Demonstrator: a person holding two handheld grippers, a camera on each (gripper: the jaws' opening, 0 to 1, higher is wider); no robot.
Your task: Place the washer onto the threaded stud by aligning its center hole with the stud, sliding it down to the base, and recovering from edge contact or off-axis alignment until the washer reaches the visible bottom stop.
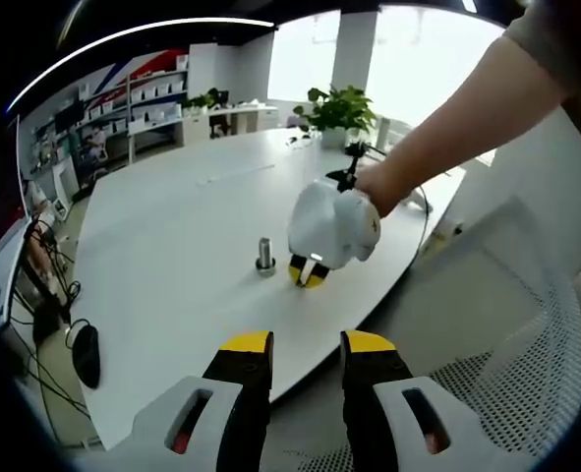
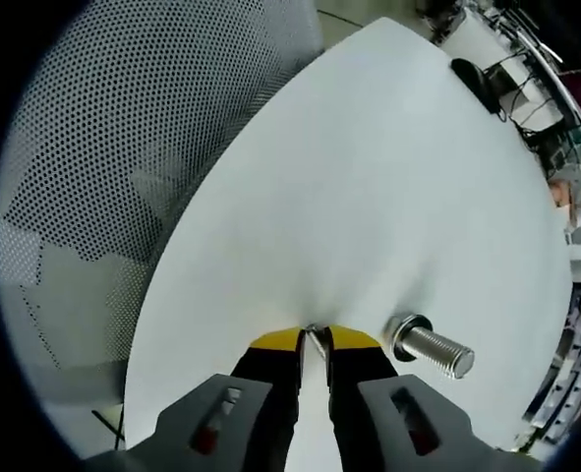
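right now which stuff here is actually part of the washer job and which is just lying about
In the job:
- threaded stud, standing on the white table
- washer, thin and edge-on between the right gripper fingers
- left gripper, open, held back from the stud

Lying about:
- computer mouse
- potted plant
- mesh chair

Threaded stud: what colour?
Silver metal, shiny. The threaded stud shows best in the right gripper view, standing on the white table beside the right tool.
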